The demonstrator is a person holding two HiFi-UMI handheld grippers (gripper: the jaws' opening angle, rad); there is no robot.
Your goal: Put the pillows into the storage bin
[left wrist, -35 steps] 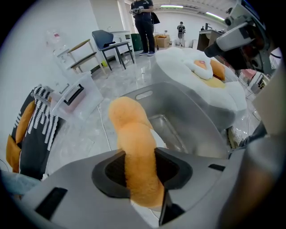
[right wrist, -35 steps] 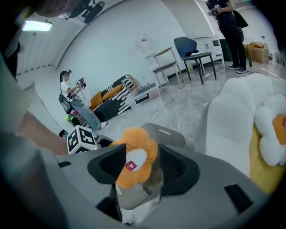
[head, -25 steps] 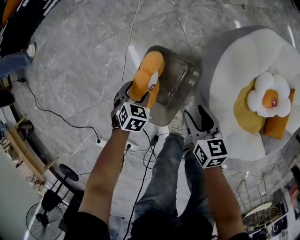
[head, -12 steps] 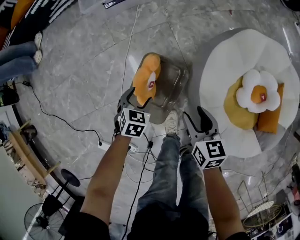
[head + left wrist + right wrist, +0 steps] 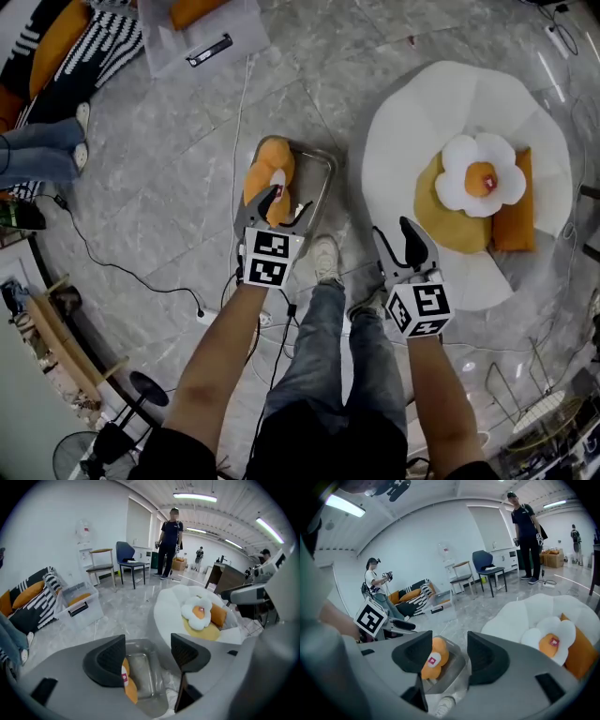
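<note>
One orange pillow (image 5: pixel 265 178) already sits in the clear storage bin (image 5: pixel 317 173), just below and ahead of the L gripper (image 5: pixel 281 208). Its jaws are wide apart w/ nothing in them. R gripper (image 5: pixel 395 239) is also empty, jaws approx. half open. Other pillows, white flower pillow (image 5: pixel 483 180) on top, lie on the white round seat (image 5: pixel 441 103), ahead-right of the R fingers, so R hand is nearer.
</note>
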